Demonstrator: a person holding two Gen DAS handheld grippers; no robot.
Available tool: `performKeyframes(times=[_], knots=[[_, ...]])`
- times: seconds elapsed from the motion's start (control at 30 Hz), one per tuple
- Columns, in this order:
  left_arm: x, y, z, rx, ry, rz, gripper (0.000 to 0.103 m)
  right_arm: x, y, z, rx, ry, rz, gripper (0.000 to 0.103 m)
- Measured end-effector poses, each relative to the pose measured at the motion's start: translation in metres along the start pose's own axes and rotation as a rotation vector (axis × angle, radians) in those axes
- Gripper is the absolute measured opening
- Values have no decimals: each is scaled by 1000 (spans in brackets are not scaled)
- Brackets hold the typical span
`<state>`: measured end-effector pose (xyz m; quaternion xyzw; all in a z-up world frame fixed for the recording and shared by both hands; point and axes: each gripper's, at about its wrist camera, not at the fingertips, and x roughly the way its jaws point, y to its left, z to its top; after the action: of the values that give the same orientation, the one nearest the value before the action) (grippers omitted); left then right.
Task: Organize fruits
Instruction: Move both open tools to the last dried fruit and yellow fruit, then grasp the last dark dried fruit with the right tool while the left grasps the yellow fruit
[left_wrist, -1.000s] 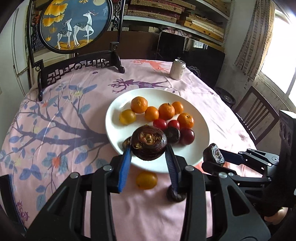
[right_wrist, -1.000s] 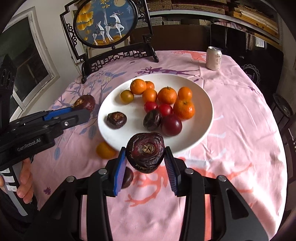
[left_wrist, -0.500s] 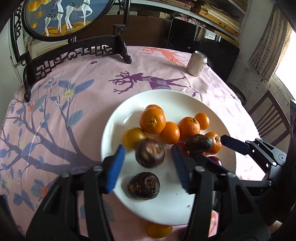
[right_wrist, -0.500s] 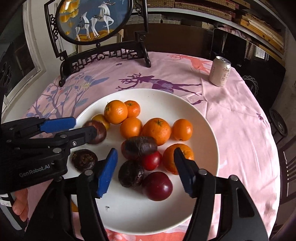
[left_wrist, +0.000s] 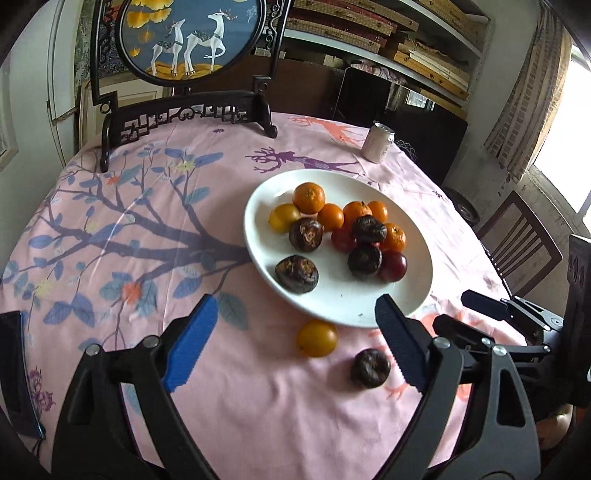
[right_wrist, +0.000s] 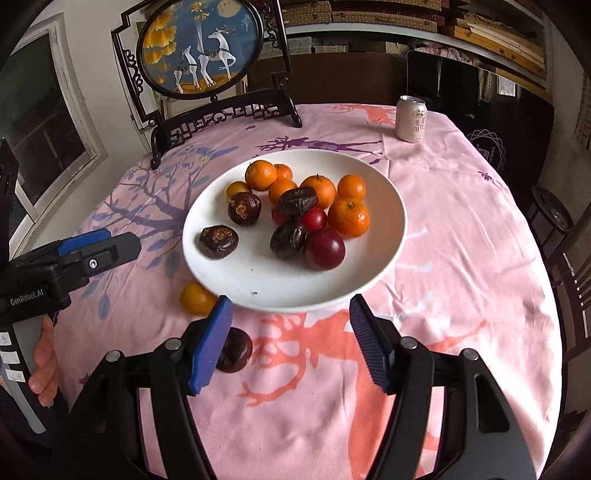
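Note:
A white plate (left_wrist: 402, 302) (right_wrist: 280, 288) on the pink tablecloth holds several oranges, red plums and dark wrinkled fruits. A yellow-orange fruit (left_wrist: 317, 338) (right_wrist: 196, 297) and a dark wrinkled fruit (left_wrist: 370, 368) (right_wrist: 235, 350) lie on the cloth in front of the plate. My left gripper (left_wrist: 295, 343) is open and empty, held back from the plate's near edge. My right gripper (right_wrist: 291, 343) is open and empty, also near the plate's front edge, with the loose dark fruit just behind its left finger. Each gripper shows at the side of the other's view.
A drink can (left_wrist: 377, 143) (right_wrist: 410, 119) stands at the far right of the table. A framed deer screen on a black stand (left_wrist: 188, 40) (right_wrist: 207, 55) stands at the back. A wooden chair (left_wrist: 517, 251) is to the right of the table.
Both grippers let go of their dark fruits onto the plate, opened, and pulled back toward the table's near side.

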<state>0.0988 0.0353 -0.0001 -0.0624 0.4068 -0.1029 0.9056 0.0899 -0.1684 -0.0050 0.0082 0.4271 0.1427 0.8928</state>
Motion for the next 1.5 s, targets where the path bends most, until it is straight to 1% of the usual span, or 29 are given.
performKeyframes(times=[0.17, 0.37, 0.6, 0.63, 0.67, 0.7, 0.77, 0.8, 0.93, 1.07, 1.2, 1.33, 1.43, 1.47, 1.5], knots=[[-8, 10, -23, -6, 7, 45, 89, 1, 18, -14, -31, 31, 13, 66], [-13, 30, -36, -48, 20, 66, 90, 35, 43, -33, -55, 113, 52, 66], [-19, 39, -44, -66, 22, 71, 90, 65, 61, -38, -117, 148, 19, 65], [-19, 39, -45, -66, 23, 69, 90, 69, 63, -39, -131, 149, 9, 60], [-19, 38, -45, -64, 24, 67, 90, 71, 65, -39, -151, 143, -20, 44], [-19, 36, -45, -60, 26, 67, 90, 69, 67, -40, -169, 133, -37, 43], [-17, 32, -45, -48, 31, 65, 90, 66, 63, -40, -143, 142, 13, 42], [-14, 29, -45, -40, 38, 62, 90, 62, 60, -40, -130, 136, 21, 42], [2, 11, -45, -7, 86, 44, 90, 40, 43, -40, -82, 88, 20, 43], [30, -12, -45, 32, 151, 22, 90, 23, 21, -45, -38, 57, 16, 43], [59, -26, -43, 60, 195, 37, 90, 14, 0, -54, 5, 55, 17, 43], [79, -28, -38, 62, 210, 67, 90, 7, -17, -59, 51, 46, 27, 43], [88, -27, -36, 59, 216, 89, 86, 2, -25, -60, 70, 32, 25, 43], [90, -27, -37, 63, 220, 91, 75, 0, -26, -59, 73, 29, 26, 43], [90, -29, -37, 80, 207, 120, 60, 0, -26, -59, 74, 26, 26, 43]])
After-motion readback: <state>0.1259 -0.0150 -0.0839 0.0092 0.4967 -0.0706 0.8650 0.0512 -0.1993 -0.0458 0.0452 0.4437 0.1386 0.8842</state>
